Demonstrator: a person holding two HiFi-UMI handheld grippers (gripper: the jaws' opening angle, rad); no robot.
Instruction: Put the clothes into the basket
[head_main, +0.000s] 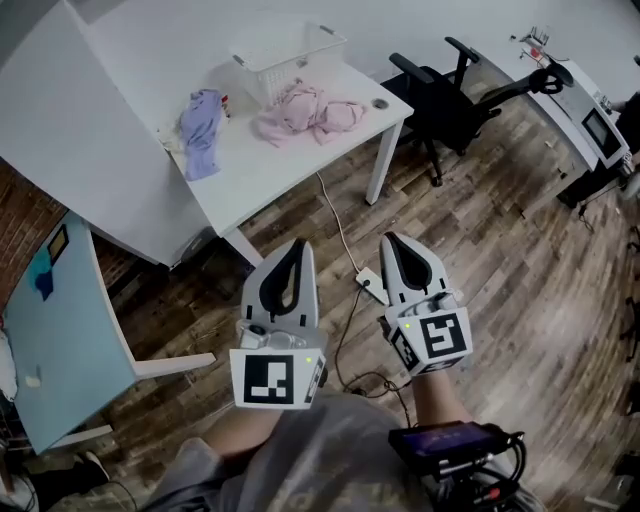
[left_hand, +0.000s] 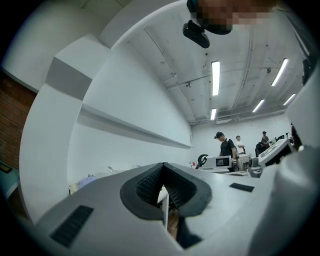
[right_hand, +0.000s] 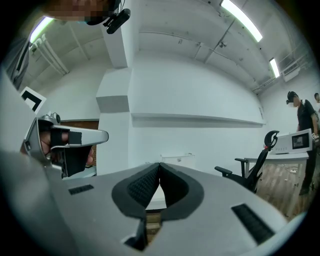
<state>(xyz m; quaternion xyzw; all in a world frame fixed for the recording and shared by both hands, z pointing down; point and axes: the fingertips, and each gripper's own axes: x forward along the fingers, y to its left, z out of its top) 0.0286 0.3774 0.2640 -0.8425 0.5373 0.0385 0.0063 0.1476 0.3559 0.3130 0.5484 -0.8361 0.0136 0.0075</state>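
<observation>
**A:** Closest in, the left gripper (head_main: 299, 246) and right gripper (head_main: 392, 239) are held side by side, low in front of the person's body. Both point forward over the wood floor (head_main: 500, 250).

**B:** And the fingers (left_hand: 147, 185)?

**A:** Clenched on both. In the left gripper view the pads meet at the tip with nothing between them, and it's the same in the right gripper view.

**B:** How much room ahead?

**A:** Open floor right under the grippers, with a power strip (head_main: 368, 285) and its cable lying between them. Past that comes the near edge of the white tabletop (head_main: 330, 160), with its corner leg on the right. A black office chair (head_main: 440, 100) stands just beyond that corner.

**B:** Where are the clothes?

**A:** On the tabletop, well apart from both grippers. The pink clothes (head_main: 305, 112) are bunched mid-table, touching the near side of the basket (head_main: 290, 50). A lavender garment (head_main: 203, 130) lies to the left near the table's edge, apart from the pink heap.

**B:** And the basket?

**A:** White, slatted and upright at the far edge of the tabletop, against the wall. Both garments lie outside it.
</observation>
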